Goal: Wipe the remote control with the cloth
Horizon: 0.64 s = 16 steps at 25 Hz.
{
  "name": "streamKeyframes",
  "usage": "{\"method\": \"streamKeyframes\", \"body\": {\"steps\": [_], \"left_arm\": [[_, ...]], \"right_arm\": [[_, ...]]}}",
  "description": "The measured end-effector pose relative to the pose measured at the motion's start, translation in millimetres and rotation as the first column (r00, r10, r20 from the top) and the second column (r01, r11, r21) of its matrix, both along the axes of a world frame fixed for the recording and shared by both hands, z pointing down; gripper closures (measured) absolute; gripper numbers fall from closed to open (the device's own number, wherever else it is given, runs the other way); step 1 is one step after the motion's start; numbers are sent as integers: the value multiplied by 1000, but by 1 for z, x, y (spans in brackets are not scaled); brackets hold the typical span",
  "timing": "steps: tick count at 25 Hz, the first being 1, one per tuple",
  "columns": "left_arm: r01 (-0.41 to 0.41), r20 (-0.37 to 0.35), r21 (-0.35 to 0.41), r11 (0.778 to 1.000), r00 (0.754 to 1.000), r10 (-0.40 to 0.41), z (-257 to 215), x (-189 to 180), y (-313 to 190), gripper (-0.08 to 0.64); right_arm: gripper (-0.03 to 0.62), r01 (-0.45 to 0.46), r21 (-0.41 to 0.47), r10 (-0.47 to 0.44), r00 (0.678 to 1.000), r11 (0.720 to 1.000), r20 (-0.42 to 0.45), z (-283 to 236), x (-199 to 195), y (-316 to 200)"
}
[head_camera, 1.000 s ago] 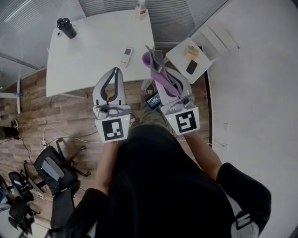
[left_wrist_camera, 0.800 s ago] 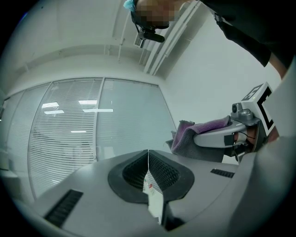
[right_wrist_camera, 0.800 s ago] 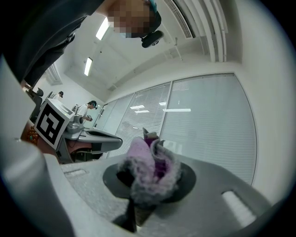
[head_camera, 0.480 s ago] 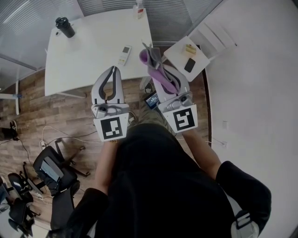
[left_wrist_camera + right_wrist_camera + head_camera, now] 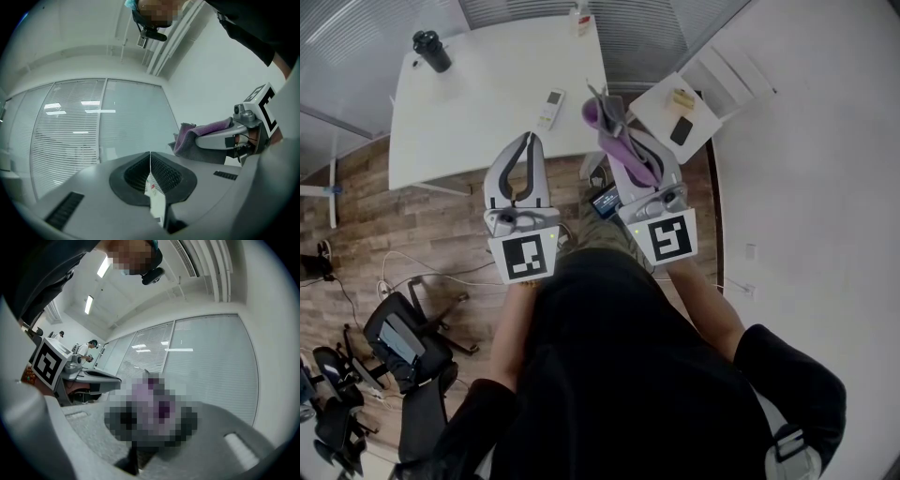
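The white remote control (image 5: pixel 550 110) lies on the white table (image 5: pixel 478 103), near its right front corner. Both grippers hang level in front of the table, short of its edge. My left gripper (image 5: pixel 530 140) is shut and empty; its dark pads meet in the left gripper view (image 5: pixel 150 154). My right gripper (image 5: pixel 607 120) is shut on a purple cloth (image 5: pixel 617 142), which bunches over its jaws and shows from the side (image 5: pixel 190 138). In the right gripper view a mosaic patch covers the jaws, and the left gripper (image 5: pixel 93 377) sits at the left.
A black cup (image 5: pixel 431 52) and a small bottle (image 5: pixel 579 19) stand at the table's far side. A small white side table (image 5: pixel 703 117) on the right carries a dark phone (image 5: pixel 682 130). Office chairs (image 5: pixel 403 342) and cables sit on the wooden floor at lower left.
Both grippers keep their places and the cloth stays gripped. Only the head view has shifted slightly.
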State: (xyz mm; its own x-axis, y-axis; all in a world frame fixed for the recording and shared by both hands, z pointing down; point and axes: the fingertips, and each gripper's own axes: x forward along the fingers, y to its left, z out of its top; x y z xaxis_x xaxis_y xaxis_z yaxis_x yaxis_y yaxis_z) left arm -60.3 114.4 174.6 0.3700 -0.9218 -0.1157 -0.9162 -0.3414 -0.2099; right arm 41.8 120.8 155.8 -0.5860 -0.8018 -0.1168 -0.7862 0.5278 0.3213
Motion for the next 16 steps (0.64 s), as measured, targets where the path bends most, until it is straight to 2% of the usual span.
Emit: {"method": "streamKeyframes", "body": {"steps": [16], "left_arm": [[-6, 1, 0, 1000, 1000, 6, 0, 3, 1, 554]], "right_arm": [[543, 10, -15, -10, 1000, 1000, -18, 1, 2, -1]]}}
